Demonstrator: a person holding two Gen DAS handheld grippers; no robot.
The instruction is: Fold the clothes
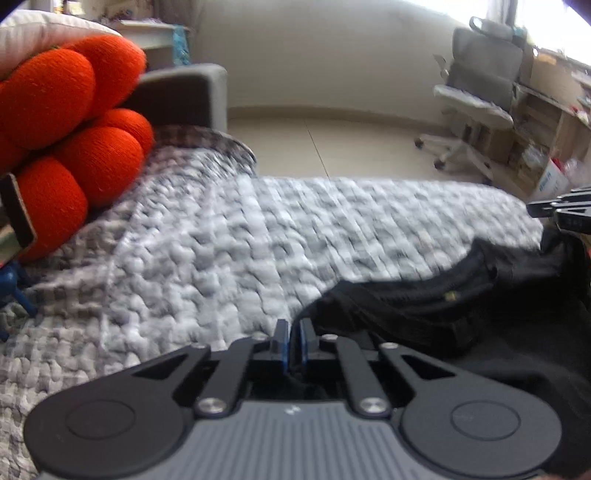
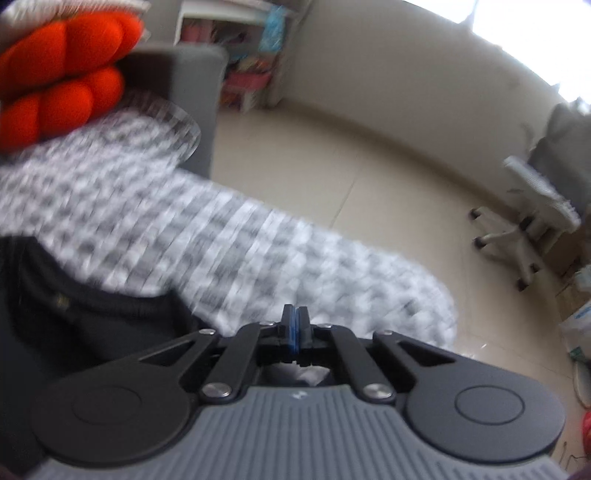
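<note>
Black garment crumpled on blanket

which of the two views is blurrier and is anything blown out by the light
The right wrist view is blurrier: the checked blanket and orange cushion smear with motion, while the right gripper stays sharp. The left wrist view is milder, with blur mostly on the blanket near the black garment. In both, the window is blown out to white, and straight edges bend from the fisheye.
</note>
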